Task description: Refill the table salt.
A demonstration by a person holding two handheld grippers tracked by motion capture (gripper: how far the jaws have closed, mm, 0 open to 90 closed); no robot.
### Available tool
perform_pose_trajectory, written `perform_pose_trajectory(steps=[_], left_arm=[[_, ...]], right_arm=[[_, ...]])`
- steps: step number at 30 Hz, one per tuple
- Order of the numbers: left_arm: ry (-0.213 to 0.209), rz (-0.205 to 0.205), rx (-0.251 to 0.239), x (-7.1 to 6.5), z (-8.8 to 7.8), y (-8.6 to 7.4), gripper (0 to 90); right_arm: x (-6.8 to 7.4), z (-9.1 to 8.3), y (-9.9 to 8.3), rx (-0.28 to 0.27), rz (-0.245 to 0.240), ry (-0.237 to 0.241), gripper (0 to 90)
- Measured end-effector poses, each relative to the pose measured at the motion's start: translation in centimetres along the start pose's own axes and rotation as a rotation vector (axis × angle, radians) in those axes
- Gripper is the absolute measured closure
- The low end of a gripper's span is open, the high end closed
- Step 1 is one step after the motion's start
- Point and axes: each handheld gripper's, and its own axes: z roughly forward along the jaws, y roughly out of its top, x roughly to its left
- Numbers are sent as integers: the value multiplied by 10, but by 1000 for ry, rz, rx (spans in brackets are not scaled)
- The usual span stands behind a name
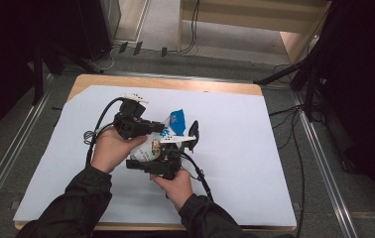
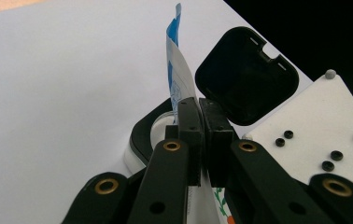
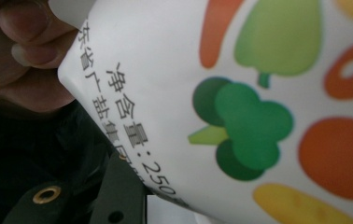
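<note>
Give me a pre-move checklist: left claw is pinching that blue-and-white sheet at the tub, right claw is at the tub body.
1. Left claw shut on the blue-and-white sheet: ok, jaws closed flat on it.
2. Black flip lid open and off the sheet: ok.
3. Right claw gripping the tub: cannot tell, the tub sits right in front of its camera and the pads are hidden.
4. Sheet's lower end free of the tub opening: cannot tell, it runs down behind the left claw.
5. Left cable away from the tub: ok, it loops off to the left.
</note>
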Motion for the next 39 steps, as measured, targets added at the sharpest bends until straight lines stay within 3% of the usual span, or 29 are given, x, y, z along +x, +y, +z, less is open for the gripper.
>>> perform_pose_trajectory(steps=[12, 24, 39], left_arm=[[6, -4, 1, -2, 2, 0, 895], [16, 3, -1, -4, 1, 1, 891], [3, 13, -1, -2, 4, 0, 888]], right_arm=[[2, 0, 0, 7, -27, -31, 646], [-3, 0, 1, -7, 26, 27, 672], [-6, -2, 1, 2, 35, 25, 674]])
